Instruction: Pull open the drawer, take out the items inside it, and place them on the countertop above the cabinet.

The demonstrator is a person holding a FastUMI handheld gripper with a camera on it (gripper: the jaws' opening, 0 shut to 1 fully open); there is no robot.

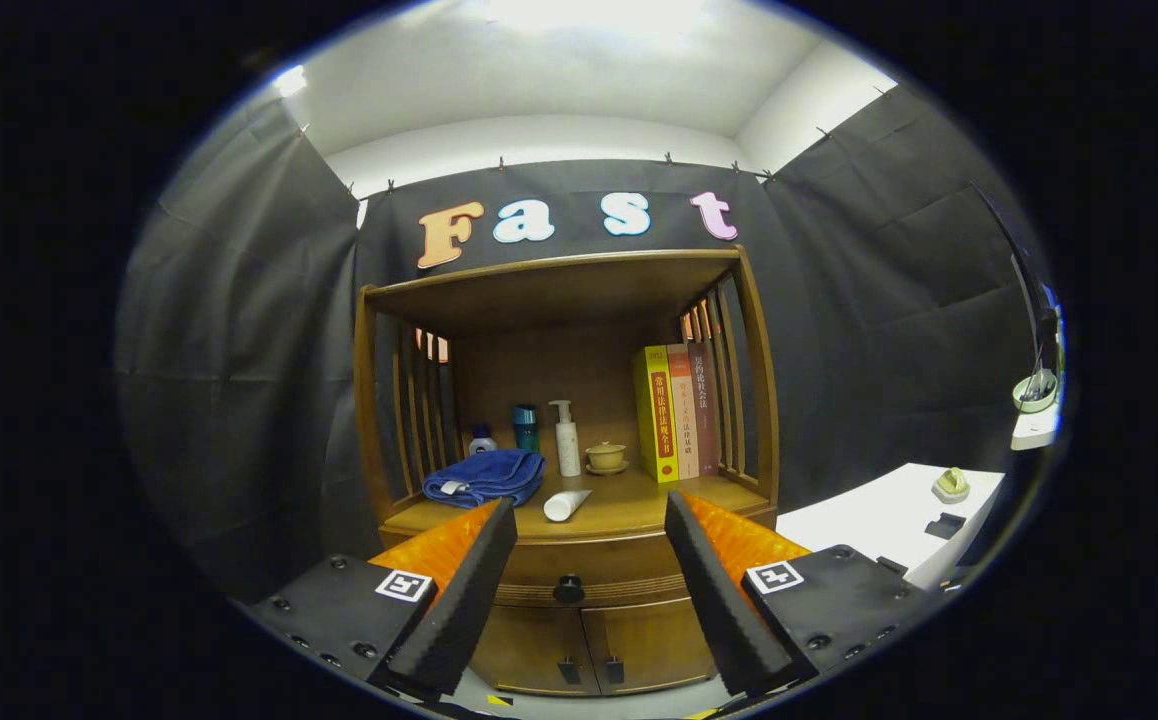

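Fingers spread wide, nothing between them but air; gripper (589,520) held back from the cabinet (579,600), aimed square at its front. Drawer (579,570) shut, flush with the frame; knob (569,589) dead centre between the fingers, just beyond the tips. Countertop (629,500) above it, beyond the fingers, carrying a folded blue towel (484,477), a white tube (566,504) lying down, a pump bottle (566,438), a small cup (606,457), books (677,412) upright at the right. Drawer contents hidden. Fits two stages: lining up on the knob before a pull, or backed off after emptying and reclosing, with towel or tube possibly out of the drawer; cannot tell which. If a pull is due: centre on knob, close both fingers on it, draw straight back, no twist.
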